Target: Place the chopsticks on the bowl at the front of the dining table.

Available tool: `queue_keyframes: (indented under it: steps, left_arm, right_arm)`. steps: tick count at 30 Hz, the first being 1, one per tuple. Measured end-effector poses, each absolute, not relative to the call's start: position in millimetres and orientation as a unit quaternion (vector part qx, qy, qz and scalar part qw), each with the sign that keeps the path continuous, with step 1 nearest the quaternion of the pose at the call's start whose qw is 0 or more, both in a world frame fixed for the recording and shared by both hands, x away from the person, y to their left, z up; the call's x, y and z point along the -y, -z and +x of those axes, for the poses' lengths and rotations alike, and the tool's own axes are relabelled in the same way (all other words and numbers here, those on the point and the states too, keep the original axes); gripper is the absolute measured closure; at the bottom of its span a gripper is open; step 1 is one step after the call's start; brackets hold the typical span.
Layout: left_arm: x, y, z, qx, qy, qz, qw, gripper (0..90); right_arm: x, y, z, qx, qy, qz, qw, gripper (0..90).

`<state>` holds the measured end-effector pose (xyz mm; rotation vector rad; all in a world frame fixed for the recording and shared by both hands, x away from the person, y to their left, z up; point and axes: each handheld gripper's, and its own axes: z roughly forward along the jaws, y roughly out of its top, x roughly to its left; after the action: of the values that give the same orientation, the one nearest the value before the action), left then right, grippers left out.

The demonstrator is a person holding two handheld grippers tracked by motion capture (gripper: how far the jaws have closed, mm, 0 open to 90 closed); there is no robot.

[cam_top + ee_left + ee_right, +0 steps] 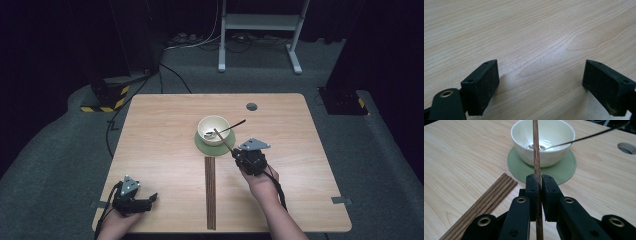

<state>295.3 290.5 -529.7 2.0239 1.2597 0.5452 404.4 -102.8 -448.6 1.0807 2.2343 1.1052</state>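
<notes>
We see the right gripper (539, 185) clamped tight on a wooden stick (535, 150), while the left gripper (541, 82) stands wide, holding nothing.

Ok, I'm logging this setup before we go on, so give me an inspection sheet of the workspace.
Surface: wooden table, round hole near the far edge.
Job's things: chopstick over the bowl; bowl on a green mat, spoon inside; more sticks lie flat.
Clutter: nothing seen.
Grippers: right tongs shut on chopstick; left tongs open, empty.
Cables: black ones on the floor.
Surroundings: white frame, dark room.
</notes>
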Motion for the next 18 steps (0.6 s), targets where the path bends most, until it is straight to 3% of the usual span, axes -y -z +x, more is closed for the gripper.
queue_keyframes:
  steps: [18]
  left_arm:
    - [-290, 530, 295, -0.485, -0.208, 0.776, 0.345, 13.8]
  right_arm:
    - [84, 436, 446, -0.802, -0.387, 0.401, 0.216, 84.2]
